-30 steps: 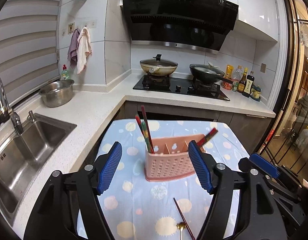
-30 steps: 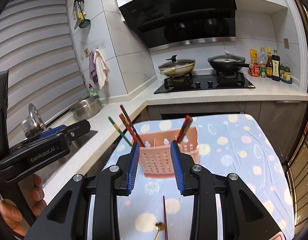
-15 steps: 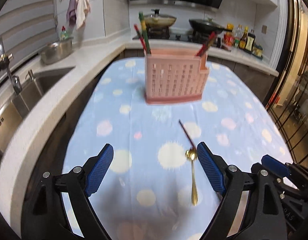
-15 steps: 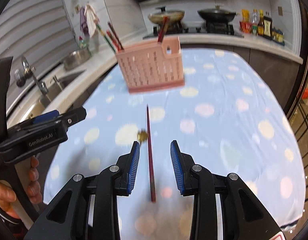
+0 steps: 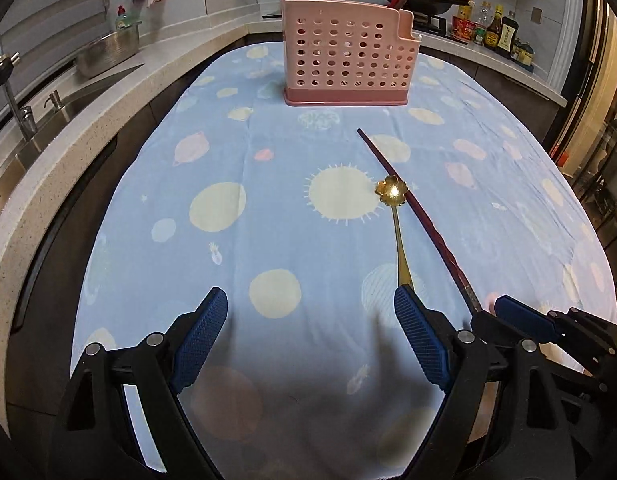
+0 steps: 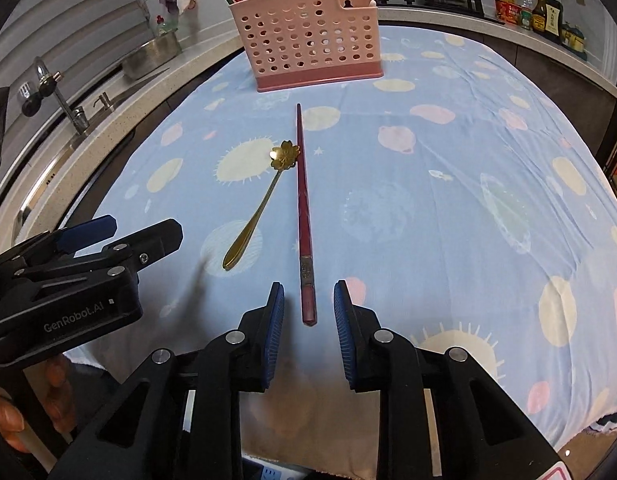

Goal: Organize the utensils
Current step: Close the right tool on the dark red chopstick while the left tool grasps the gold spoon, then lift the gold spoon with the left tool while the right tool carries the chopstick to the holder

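Spoon [image 6: 264,196] lies left of chopstick [image 6: 304,216], before holder [image 6: 308,40].

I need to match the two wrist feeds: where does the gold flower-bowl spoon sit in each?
Left wrist: gold spoon right of centre, handle running to the left gripper's right finger.
Right wrist: spoon left of centre, left of the red chopstick.
Shared landmark: pink utensil holder behind it.

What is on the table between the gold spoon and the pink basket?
Only bare spotted tablecloth lies between the gold spoon and the pink basket; the red chopstick runs alongside. The right wrist view shows it.
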A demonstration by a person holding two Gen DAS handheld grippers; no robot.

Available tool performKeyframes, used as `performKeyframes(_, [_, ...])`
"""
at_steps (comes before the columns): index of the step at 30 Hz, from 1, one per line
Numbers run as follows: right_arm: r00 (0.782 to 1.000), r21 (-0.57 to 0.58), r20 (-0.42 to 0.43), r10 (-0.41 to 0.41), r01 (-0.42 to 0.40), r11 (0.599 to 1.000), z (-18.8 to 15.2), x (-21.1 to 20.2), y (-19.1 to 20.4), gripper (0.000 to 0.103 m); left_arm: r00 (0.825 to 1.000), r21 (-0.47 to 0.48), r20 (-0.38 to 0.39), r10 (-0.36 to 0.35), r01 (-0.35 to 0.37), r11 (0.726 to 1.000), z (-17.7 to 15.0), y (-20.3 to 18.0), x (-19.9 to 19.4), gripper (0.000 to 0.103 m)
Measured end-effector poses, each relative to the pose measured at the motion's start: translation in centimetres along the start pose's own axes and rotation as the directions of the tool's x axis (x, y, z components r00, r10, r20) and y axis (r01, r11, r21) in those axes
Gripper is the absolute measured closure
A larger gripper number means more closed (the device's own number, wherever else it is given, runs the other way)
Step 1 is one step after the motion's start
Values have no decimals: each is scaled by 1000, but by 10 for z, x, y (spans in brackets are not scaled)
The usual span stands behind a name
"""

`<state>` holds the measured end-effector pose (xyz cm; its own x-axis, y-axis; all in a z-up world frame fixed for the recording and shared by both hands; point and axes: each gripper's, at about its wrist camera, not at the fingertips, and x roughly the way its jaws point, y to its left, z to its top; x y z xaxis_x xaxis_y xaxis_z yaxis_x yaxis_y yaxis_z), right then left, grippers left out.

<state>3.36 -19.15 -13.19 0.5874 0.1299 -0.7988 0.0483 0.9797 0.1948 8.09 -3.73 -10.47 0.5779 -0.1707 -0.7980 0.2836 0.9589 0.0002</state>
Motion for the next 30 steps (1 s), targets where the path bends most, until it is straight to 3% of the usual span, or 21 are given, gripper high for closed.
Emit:
performKeyframes(4, [1000,-5,-5,-11,11,1000,0,6,-1,84,1000,4,-8,-10,10,1000,-1,-3,3,22])
performKeyframes(7, [1000,-10,-3,-20,20,1000,1,8,-3,95,1000,14,-18,-23,23,1000,-3,-7,7,22])
performKeyframes(17, [999,67,22,-44,43,997,0,-1,-25,96,993,20,-61,-97,99,995,0,-23,26,23])
performKeyframes(23, [999,63,14,-40,39,997,-2,1,-24,96,994,70,-55,-90,93,993,2,-36,35,48])
performKeyframes(28, [999,60,15,-37,36,998,0,3,-24,96,991,88,-57,-120,125,988,3,-38,33,90])
performKeyframes(30, [999,58,15,-36,35,998,0,3,-23,96,988,84,-64,-139,144,986,3,-37,32,92])
